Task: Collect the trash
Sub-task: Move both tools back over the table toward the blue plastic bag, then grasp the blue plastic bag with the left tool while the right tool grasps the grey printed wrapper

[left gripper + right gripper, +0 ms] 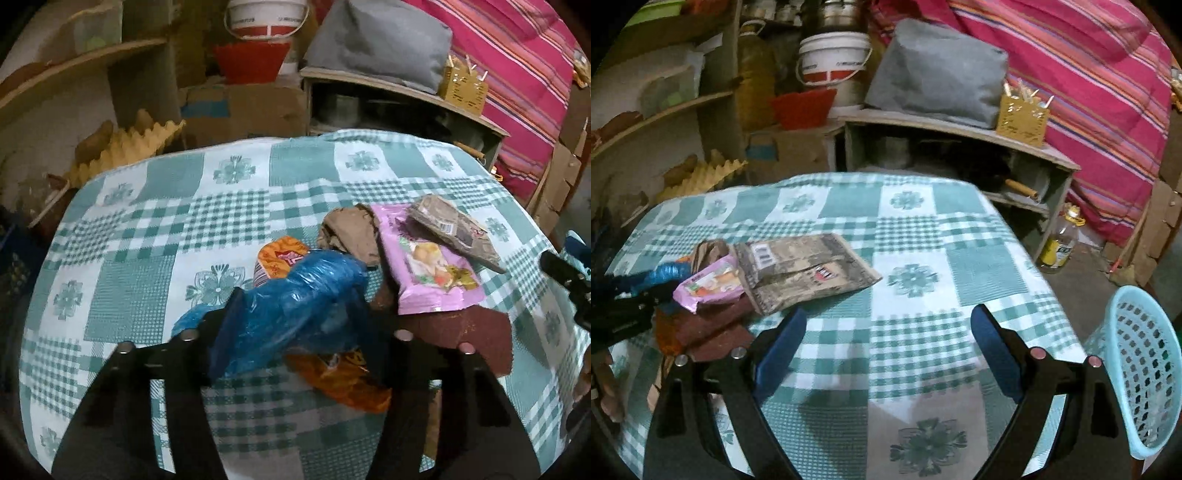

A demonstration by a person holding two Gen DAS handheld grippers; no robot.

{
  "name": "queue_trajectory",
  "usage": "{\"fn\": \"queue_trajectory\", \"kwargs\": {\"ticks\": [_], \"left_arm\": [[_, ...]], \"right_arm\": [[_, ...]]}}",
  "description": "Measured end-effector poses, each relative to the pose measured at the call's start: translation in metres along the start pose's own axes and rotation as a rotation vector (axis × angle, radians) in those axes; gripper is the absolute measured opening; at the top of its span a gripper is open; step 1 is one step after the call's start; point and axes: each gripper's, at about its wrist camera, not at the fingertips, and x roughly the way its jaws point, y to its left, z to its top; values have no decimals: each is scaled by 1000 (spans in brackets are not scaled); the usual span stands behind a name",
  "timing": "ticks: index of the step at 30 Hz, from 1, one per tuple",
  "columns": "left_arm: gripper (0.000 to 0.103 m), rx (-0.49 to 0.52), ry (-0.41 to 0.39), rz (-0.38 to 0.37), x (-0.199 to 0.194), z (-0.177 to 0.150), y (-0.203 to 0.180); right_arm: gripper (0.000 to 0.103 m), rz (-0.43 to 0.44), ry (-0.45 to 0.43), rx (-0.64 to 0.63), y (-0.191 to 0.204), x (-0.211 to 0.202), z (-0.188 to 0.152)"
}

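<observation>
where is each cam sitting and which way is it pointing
Left wrist: on the left gripper, facing across the table at the trash pile; its fingers clamp a blue plastic bag.
Right wrist: on the right gripper, open over bare tablecloth, light blue basket at right.
Shared: pink wrapper, gray pillow.

wrappers (pixel 432 273): 4 | blue bag (pixel 295 295): 1 | basket (pixel 1141 373): 1 | bucket (pixel 833 55): 1

Blue bag (pixel 295 295) glossy crinkled plastic; tablecloth (pixel 166 229) matt woven cloth; basket (pixel 1145 369) smooth perforated plastic.
</observation>
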Motion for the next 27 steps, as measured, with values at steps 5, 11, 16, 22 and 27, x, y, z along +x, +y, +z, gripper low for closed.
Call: {"fn": "queue_trajectory", "kwargs": {"ticks": [5,11,16,22,27], "left_arm": [[32,-11,-9,-1,-13,3,7],[32,-54,-70,40,-40,5,27],[31,-106,-99,71,-48,10,42],[32,-120,-113,70,-53,16,45],[32,-95,-110,89,-51,15,40]], "right_arm": [[89,15,48,-38,16,11,-6],[89,6,67,-91,32,17,-9],[89,-2,78,-135,47,27,-6],[89,-47,29,-238,64,32,7],[87,-41,-3,-321,79,36,12]]}}
